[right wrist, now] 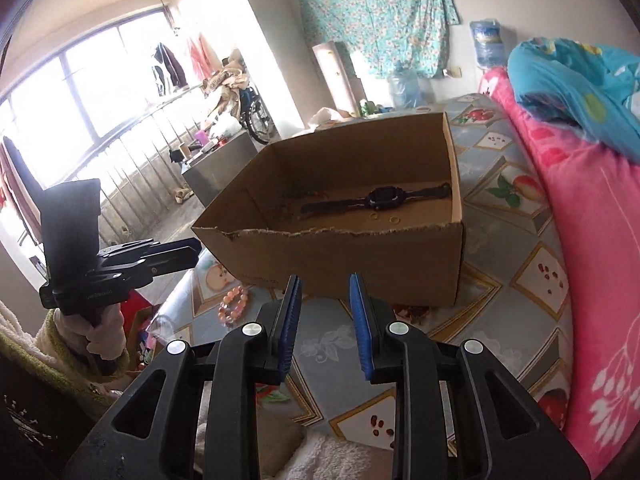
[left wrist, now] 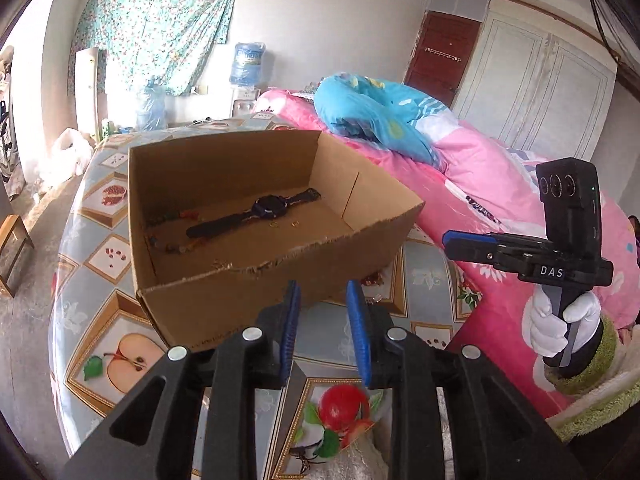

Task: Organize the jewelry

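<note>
An open cardboard box (left wrist: 224, 300) (right wrist: 360, 264) stands on the fruit-patterned bed cover. Inside lie a black watch (left wrist: 260, 208) (right wrist: 376, 198), two small gold rings (left wrist: 285, 224) (right wrist: 384, 218) and a multicoloured bead bracelet (left wrist: 172, 236). A pink bead bracelet (right wrist: 233, 305) lies on the cover in front of the box's left corner. My left gripper (left wrist: 323, 288) is open and empty, just short of the box's near wall. My right gripper (right wrist: 325, 284) is open and empty, also in front of the box. Each gripper shows in the other's view: the right (left wrist: 452, 240), the left (right wrist: 192, 248).
A pink quilt (left wrist: 500, 184) (right wrist: 580, 208) and a blue pillow (left wrist: 380, 116) are piled along the right of the box. The bed's edge drops to the floor on the left. A small dark reddish item (right wrist: 412, 312) lies by the box's front right.
</note>
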`<state>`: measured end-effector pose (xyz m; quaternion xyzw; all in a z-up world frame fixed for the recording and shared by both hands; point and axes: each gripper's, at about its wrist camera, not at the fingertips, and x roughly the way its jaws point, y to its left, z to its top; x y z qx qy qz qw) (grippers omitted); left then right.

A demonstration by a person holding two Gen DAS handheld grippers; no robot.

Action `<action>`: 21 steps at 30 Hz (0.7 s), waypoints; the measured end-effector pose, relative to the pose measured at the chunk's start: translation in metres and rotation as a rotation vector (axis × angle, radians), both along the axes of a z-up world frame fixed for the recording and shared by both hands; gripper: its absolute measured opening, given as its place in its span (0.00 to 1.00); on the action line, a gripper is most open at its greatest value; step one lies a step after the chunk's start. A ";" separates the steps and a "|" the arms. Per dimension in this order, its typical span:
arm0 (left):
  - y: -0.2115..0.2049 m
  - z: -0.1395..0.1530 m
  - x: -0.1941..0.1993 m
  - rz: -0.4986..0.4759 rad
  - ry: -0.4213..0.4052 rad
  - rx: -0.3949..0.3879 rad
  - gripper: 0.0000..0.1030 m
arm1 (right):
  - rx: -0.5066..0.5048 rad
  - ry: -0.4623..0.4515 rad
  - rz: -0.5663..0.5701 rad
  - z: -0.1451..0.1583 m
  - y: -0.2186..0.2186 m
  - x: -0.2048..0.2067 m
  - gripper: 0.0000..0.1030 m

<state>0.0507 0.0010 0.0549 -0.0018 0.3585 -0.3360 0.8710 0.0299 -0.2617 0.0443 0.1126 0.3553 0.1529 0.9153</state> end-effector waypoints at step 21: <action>-0.104 -0.090 0.005 -0.124 -0.062 0.215 0.23 | -0.202 0.137 -0.162 -0.066 -0.004 0.029 0.19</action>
